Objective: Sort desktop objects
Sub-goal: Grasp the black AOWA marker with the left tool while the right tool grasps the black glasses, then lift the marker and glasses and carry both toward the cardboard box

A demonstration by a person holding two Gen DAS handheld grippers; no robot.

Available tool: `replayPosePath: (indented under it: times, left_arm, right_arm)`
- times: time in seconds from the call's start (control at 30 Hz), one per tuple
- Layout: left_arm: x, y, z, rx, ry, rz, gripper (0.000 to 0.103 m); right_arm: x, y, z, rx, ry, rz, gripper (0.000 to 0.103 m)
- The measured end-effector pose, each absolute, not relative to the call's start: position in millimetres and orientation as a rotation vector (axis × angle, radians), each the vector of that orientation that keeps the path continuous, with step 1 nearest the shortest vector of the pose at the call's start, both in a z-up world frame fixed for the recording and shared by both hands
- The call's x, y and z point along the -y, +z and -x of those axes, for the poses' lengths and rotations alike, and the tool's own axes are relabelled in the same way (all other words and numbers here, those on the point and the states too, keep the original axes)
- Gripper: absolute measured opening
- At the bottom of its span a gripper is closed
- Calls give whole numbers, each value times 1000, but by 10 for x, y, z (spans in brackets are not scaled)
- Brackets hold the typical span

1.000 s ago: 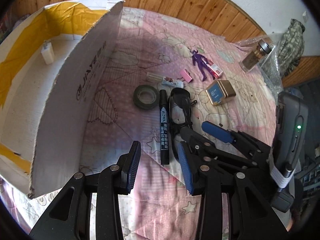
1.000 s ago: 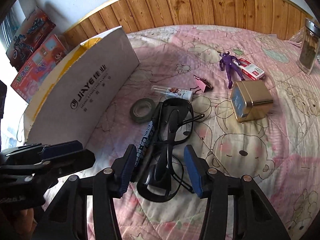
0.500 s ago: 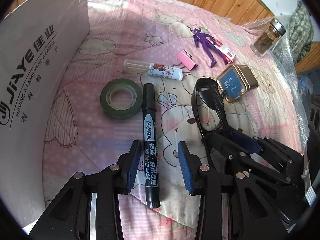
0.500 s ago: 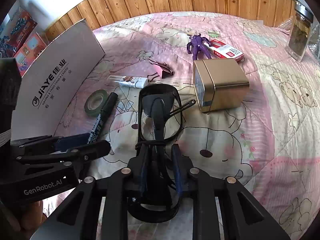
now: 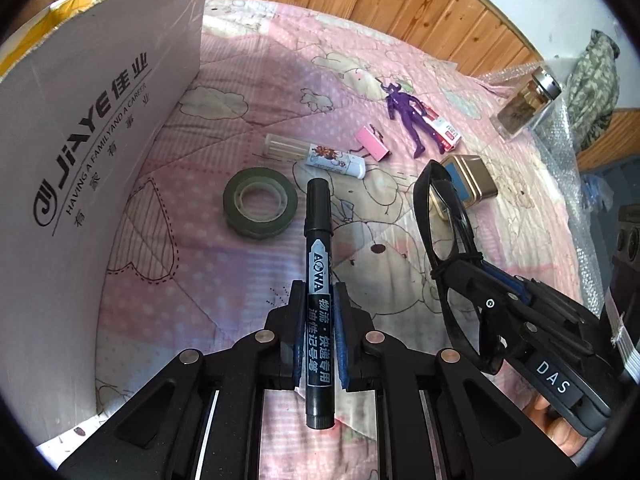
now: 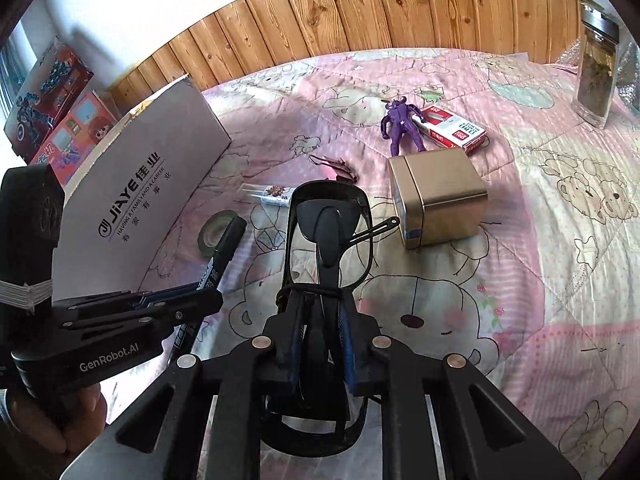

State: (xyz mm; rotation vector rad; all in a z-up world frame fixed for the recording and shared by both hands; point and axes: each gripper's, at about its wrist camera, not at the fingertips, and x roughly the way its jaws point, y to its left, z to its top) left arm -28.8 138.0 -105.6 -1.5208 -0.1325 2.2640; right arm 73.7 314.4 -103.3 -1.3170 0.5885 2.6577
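My left gripper point(image 5: 318, 312) is shut on a black AOWA marker point(image 5: 319, 264) and holds it above the pink quilt, cap pointing away. My right gripper point(image 6: 320, 332) is shut on black glasses point(image 6: 330, 232), lifted off the quilt; they also show in the left wrist view point(image 5: 440, 220). A green tape roll point(image 5: 260, 208), a small printed tube point(image 5: 334, 159), a pink clip point(image 5: 372, 143), a purple figure point(image 5: 412, 120), a red-white box point(image 6: 454, 130) and a gold tin point(image 6: 438, 196) lie on the quilt. The white JIAYE cardboard box point(image 5: 80, 160) stands at the left.
A glass jar point(image 6: 598, 60) with a metal lid stands at the far right, with bubble wrap point(image 5: 568, 160) beside it. Toy boxes point(image 6: 52, 96) stand behind the cardboard box. A wooden headboard point(image 6: 360, 12) borders the far edge of the bed.
My left gripper has closed on the marker and lifted it. My right gripper, shut on the glasses half a second ago, has raised them off the quilt.
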Motion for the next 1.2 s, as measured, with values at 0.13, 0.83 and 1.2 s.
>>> replayPosePath:
  times: [0.13, 0.83, 1.2]
  left_arm:
    - [-1344, -888, 234, 163, 2267, 1485, 13]
    - [-997, -308, -40, 281, 2320, 1337, 13]
    - [-755, -99, -140, 338, 2350, 1274, 13]
  right_arm:
    - [-3089, -881, -785, -604, 2659, 1293, 18]
    - [-2446, -392, -926, -461, 2691, 1300, 18]
    - [-2119, -175, -927, -393, 2735, 1290, 18]
